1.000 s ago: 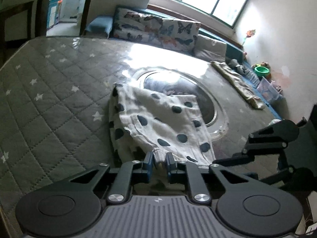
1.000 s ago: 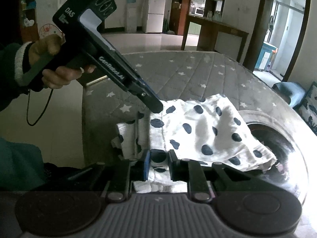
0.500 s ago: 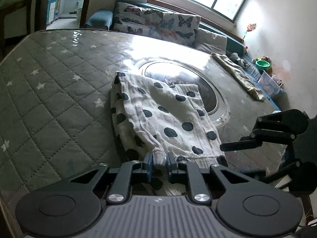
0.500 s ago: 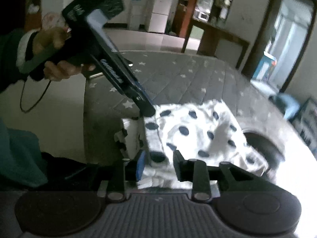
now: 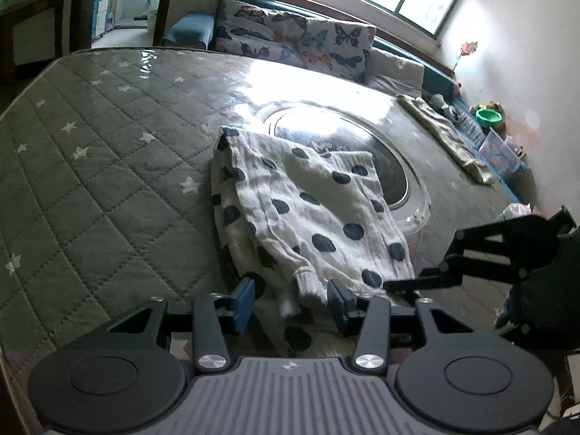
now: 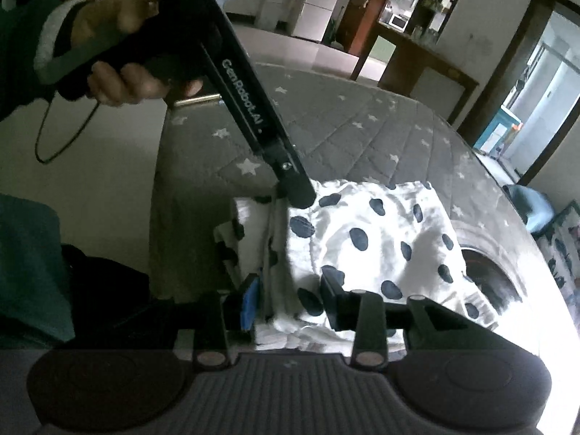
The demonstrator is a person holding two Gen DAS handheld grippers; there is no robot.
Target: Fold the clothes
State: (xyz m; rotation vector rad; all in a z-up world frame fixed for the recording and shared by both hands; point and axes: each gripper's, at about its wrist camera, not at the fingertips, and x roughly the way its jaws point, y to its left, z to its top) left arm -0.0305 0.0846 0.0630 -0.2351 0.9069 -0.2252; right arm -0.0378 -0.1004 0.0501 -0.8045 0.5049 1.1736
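A white garment with dark polka dots (image 5: 308, 210) lies folded on the grey quilted, star-patterned table cover (image 5: 90, 181); it also shows in the right wrist view (image 6: 373, 239). My left gripper (image 5: 291, 299) is open, its jaws apart on either side of the garment's near hem. My right gripper (image 6: 290, 302) is open too, jaws spread around the garment's near edge. The left gripper's black body (image 6: 253, 116), held by a hand (image 6: 119, 79), reaches down to the cloth in the right wrist view. The right gripper's fingers (image 5: 420, 284) show at the garment's right corner in the left wrist view.
A round glass inset (image 5: 344, 145) sits in the table behind the garment. A beige cloth (image 5: 446, 137) lies at the far right edge. A sofa with butterfly cushions (image 5: 293, 41) stands behind the table. The table's near edge drops to the floor (image 6: 108, 181).
Both grippers were shut on the garment's near hem and have opened, letting it go. The garment now rests flatter on the table.
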